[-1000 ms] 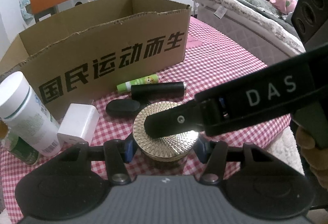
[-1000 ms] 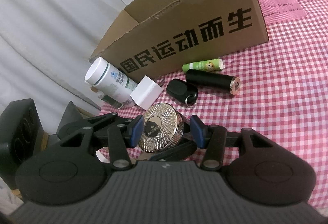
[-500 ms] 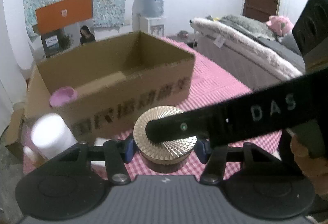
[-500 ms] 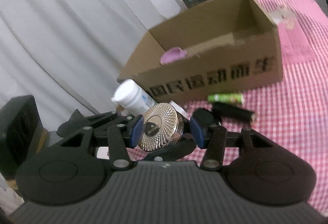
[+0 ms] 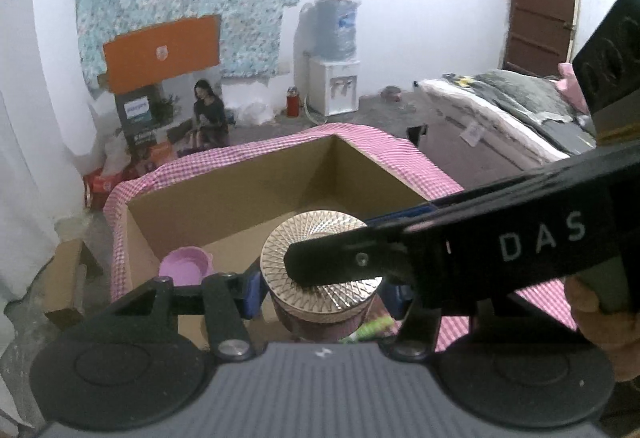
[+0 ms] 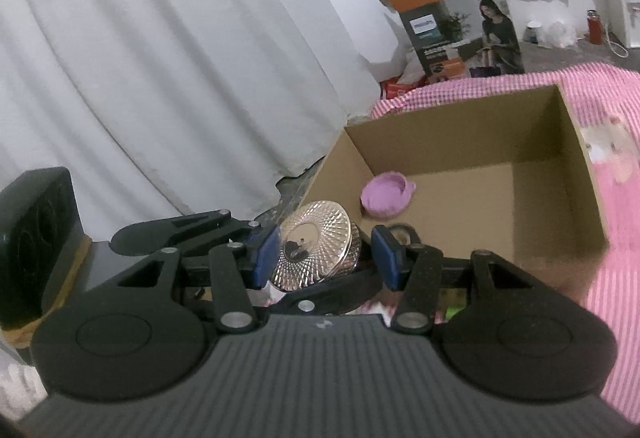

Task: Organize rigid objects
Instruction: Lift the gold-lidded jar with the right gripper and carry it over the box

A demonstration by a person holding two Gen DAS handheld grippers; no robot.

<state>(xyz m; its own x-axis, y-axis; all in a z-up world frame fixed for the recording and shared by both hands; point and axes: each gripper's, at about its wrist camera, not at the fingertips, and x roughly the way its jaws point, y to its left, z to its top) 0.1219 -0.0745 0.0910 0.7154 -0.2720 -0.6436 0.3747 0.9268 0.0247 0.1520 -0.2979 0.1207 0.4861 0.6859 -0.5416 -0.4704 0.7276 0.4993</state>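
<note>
Both grippers share one load: a round jar point(image 5: 320, 278) with a patterned gold lid. The left gripper point(image 5: 320, 288) has its jaws partly closed on the jar's sides, blue pads against the body just under the lid. The right gripper point(image 6: 324, 258) reaches across from the right, one finger lying over the lid in the left view; in its own view the jaws stand about as far apart, with the left pad at the lid's edge and a gap before the right pad, so I cannot tell how firmly it grips. The jar hangs in the air above the near wall of the open box point(image 6: 576, 141), which sits on the pink checked worktop point(image 6: 612, 298).

To do this step well, I would carry the jar further over the near wall so it clears the cardboard, keep the two grippers moving together so the jar does not twist between them, and lower it onto bare floor right of the pink dish point(image 6: 386, 197) already inside. Set it down flat before either jaw lets go; a heavy lidded jar dropped from height could tip or hit the dish.

A second ago the jar sat low by the worktop, among a white bottle, a charger, a black cylinder and a green tube, with the box's printed front filling the view. Now both views look down into the box from above.
</note>
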